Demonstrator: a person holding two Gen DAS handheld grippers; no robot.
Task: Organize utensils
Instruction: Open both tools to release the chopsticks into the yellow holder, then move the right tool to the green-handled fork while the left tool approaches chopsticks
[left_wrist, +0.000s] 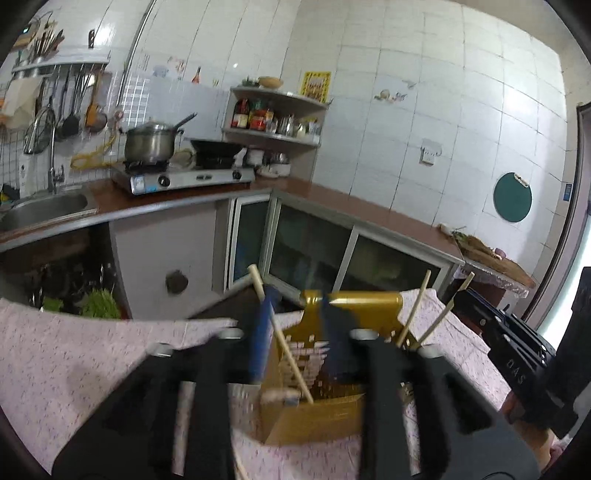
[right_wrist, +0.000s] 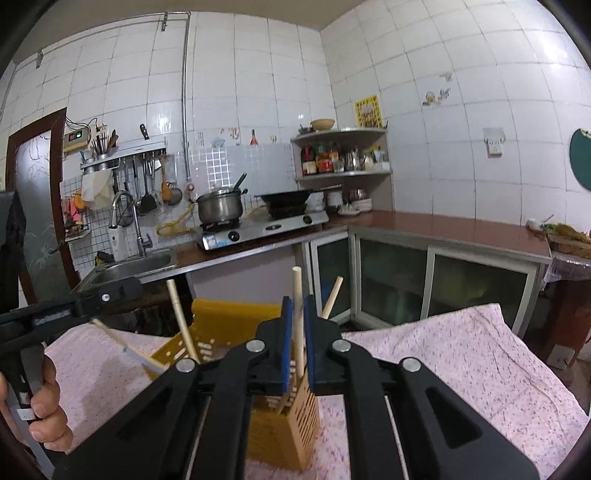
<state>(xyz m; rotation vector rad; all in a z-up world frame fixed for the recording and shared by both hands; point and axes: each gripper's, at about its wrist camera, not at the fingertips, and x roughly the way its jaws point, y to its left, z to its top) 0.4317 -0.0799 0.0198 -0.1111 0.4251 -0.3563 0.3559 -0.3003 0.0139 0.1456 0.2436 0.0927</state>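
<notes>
Right claw (right_wrist: 298, 328) pinching a chopstick (right_wrist: 297, 295) over yellow holder (right_wrist: 284, 435), centre frame; could miss the slot if tilted. Left claw (left_wrist: 295, 332) spread, another chopstick (left_wrist: 280, 332) loose between, might topple out.

Steel pot (right_wrist: 219, 208) & wok (right_wrist: 284, 198) on stove (right_wrist: 264, 229), sink (right_wrist: 135, 267) at left.

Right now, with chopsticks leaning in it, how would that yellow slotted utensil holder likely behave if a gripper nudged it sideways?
The yellow holder looks like thin slotted plastic, so probably light and easy to slide on the pink cloth. It stands tall on a narrow base, so a push near the top may tip it. The chopstick that the right gripper pinches could lever it over.
</notes>
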